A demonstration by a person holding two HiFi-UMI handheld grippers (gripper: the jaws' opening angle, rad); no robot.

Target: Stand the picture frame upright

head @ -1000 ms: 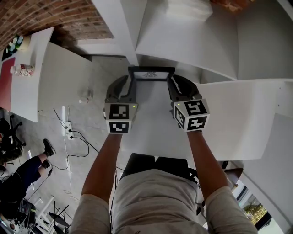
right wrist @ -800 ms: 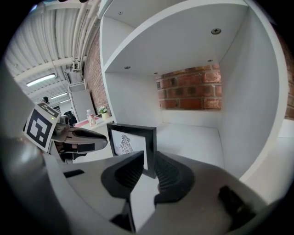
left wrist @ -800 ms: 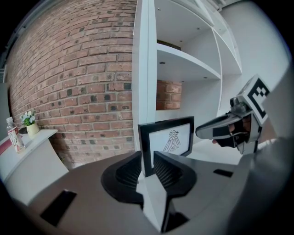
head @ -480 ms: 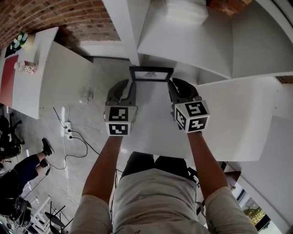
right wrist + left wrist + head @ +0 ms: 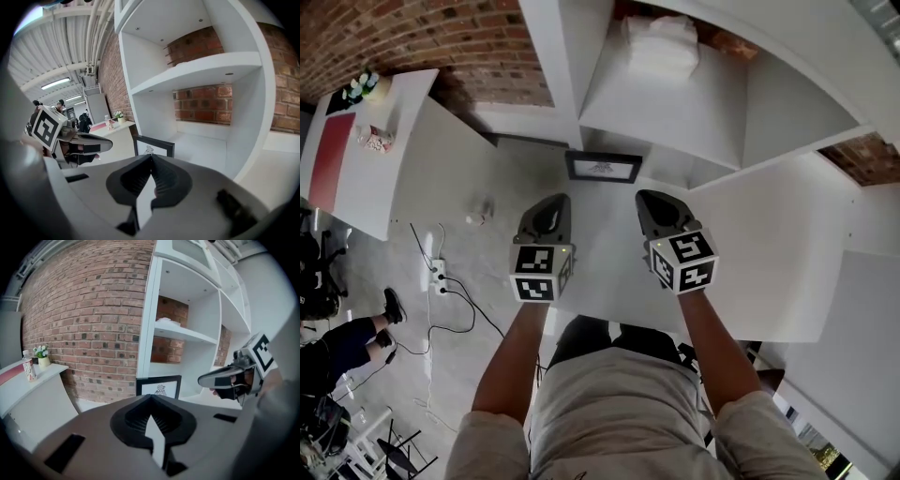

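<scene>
The black picture frame point(image 5: 603, 167) with a white print stands upright at the back of the white table point(image 5: 769, 244), in front of the shelf unit. It also shows in the left gripper view point(image 5: 158, 387) and the right gripper view point(image 5: 153, 146). My left gripper point(image 5: 551, 199) hangs short of the frame, to its left. Its jaws have just been closing and now meet point(image 5: 151, 397) with nothing between them. My right gripper point(image 5: 662, 199) is level with it to the frame's right, tips together point(image 5: 151, 158) and empty. Neither touches the frame.
White shelf compartments rise behind the frame, with a folded white cloth point(image 5: 661, 42) on an upper shelf. A brick wall point(image 5: 412, 37) lies to the left. A side counter point(image 5: 356, 159) carries a bottle and a small plant. A power strip point(image 5: 439, 272) and cables lie on the floor.
Both grippers have drawn back and up from the frame's sides. Their jaws, open beside the frame earlier, are now shut. The frame stays standing on its own.
</scene>
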